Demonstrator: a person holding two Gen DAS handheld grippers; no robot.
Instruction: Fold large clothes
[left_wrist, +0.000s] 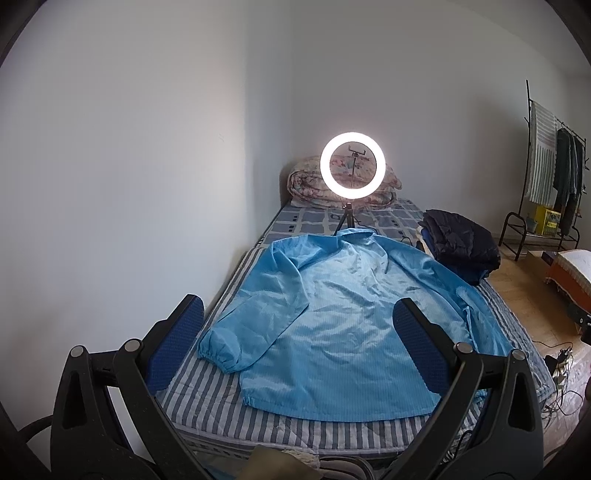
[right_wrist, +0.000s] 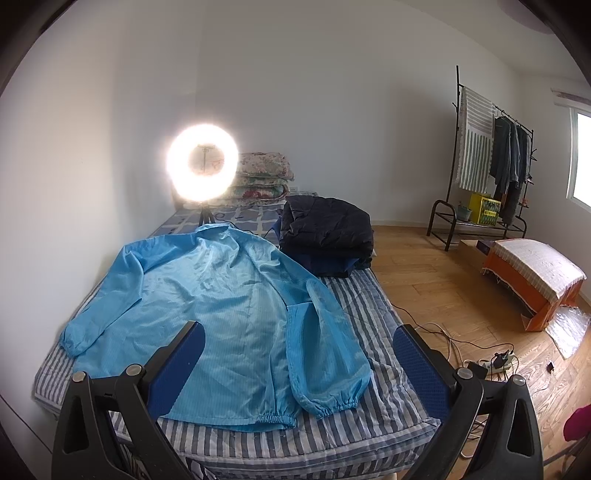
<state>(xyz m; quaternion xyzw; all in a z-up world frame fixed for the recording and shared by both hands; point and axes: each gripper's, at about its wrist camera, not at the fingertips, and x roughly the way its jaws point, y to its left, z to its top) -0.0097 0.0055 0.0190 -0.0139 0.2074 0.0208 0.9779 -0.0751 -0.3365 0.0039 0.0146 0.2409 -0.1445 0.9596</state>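
Note:
A light blue jacket (left_wrist: 332, 314) lies spread flat, back up, on the striped bed (left_wrist: 221, 406), collar at the far end, both sleeves lying down along its sides. It also shows in the right wrist view (right_wrist: 221, 314). My left gripper (left_wrist: 299, 317) is open and empty, held above the near end of the bed over the jacket's hem. My right gripper (right_wrist: 299, 343) is open and empty, held above the jacket's right sleeve (right_wrist: 328, 350) and the bed's near right part (right_wrist: 388, 413).
A lit ring light (left_wrist: 352, 165) on a tripod stands behind the collar. Folded dark clothes (right_wrist: 327, 232) are stacked at the bed's far right. A rolled floral quilt (right_wrist: 262, 181) lies at the head. White wall on the left; cables (right_wrist: 491, 362), an orange stool (right_wrist: 535, 277) and a clothes rack (right_wrist: 487, 162) on the right.

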